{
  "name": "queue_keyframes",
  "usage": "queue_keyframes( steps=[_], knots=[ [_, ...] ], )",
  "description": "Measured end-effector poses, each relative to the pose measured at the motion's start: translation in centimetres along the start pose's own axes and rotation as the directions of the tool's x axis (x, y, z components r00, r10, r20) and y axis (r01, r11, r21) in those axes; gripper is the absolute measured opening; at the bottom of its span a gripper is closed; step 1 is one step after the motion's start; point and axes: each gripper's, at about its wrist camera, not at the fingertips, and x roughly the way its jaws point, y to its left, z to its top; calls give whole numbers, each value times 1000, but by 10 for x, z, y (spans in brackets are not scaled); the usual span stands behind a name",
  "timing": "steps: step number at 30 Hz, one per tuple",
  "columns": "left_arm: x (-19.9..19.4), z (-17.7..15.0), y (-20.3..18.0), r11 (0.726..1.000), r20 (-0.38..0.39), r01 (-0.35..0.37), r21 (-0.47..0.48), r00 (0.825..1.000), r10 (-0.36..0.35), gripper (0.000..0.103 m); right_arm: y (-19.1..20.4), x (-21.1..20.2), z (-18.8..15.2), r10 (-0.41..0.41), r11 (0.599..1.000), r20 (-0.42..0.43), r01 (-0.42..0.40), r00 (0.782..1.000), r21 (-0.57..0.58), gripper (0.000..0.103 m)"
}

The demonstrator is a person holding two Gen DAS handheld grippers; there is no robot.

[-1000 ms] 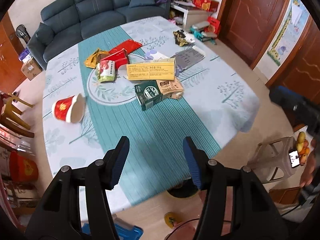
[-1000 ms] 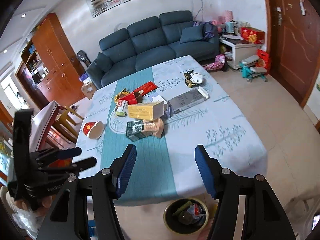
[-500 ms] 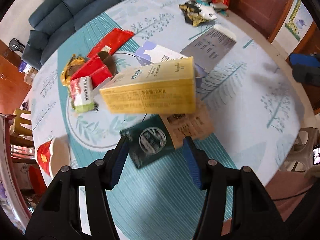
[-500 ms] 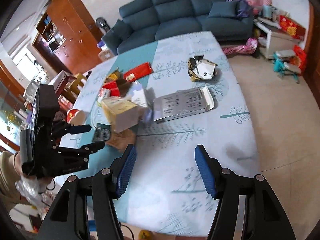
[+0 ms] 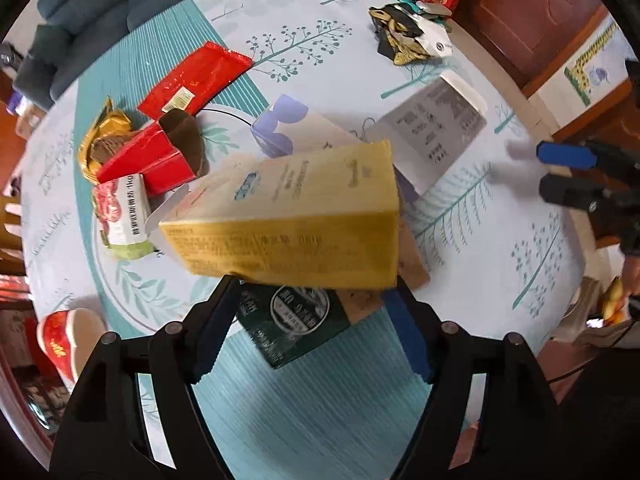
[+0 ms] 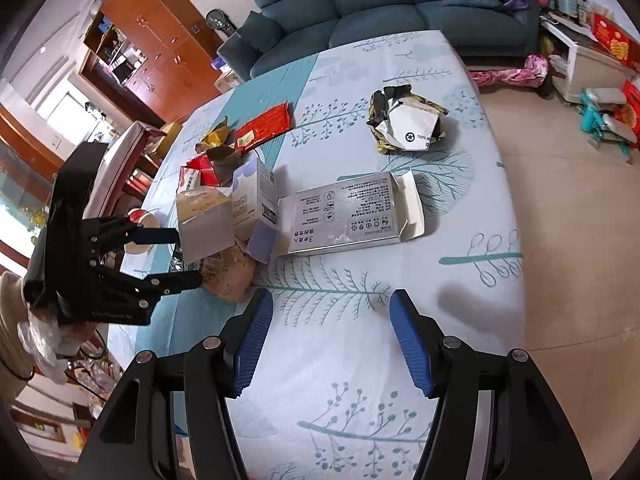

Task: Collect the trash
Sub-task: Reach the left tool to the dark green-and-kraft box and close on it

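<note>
Here, the left gripper (image 5: pixel 312 300) spreads its jaws around a yellow box (image 5: pixel 288 216) amid the trash heaped at the middle of the table (image 6: pixel 460 272), while the right gripper (image 6: pixel 332 340) hangs wide and empty over bare cloth near the table's edge.

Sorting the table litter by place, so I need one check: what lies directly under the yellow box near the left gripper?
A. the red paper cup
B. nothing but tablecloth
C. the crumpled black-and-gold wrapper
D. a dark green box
D: the dark green box pokes out from beneath the yellow box, just ahead of the left gripper.
</note>
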Motion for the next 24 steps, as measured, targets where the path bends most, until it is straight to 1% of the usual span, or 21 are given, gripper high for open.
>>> queue_keyframes(
  steps=[2, 3, 4, 7, 10, 15, 17, 20, 24],
  knots=[
    [4, 5, 2, 1000, -7, 2, -6, 1000, -3, 74, -2, 3, 4, 3, 1000, -4, -3, 1000, 1, 62],
    [7, 6, 3, 1000, -25, 13, -5, 1000, -13, 74, -5, 4, 6, 6, 1000, -4, -6, 1000, 4, 62],
    [6, 8, 2, 1000, -13, 19, 7, 1000, -19, 76, -6, 4, 7, 8, 1000, -5, -8, 1000, 8, 62],
    [8, 11, -1, 999, -31, 29, 23, 999, -28, 78, -10, 6, 10, 15, 1000, -6, -15, 1000, 14, 62],
    [8, 13, -1, 999, -52, 48, 5, 998, -48, 80, -11, 8, 11, 27, 1000, -12, -26, 1000, 13, 62],
    [9, 2, -1, 993, -97, 113, -25, 989, -115, 82, -6, 12, 17, 51, 999, -18, -51, 999, -1, 62],
    [8, -5, -2, 992, -95, 121, -25, 988, -123, 82, -3, 14, 19, 61, 998, -18, -61, 998, -5, 62],
    [5, -14, 0, 990, -81, 130, -61, 988, -135, 82, 4, 17, 23, 75, 997, -22, -76, 997, -18, 62],
    [3, -23, 5, 969, -44, 175, -173, 982, -185, 81, 12, 23, 27, 90, 995, -32, -91, 995, -35, 62]
  ],
)
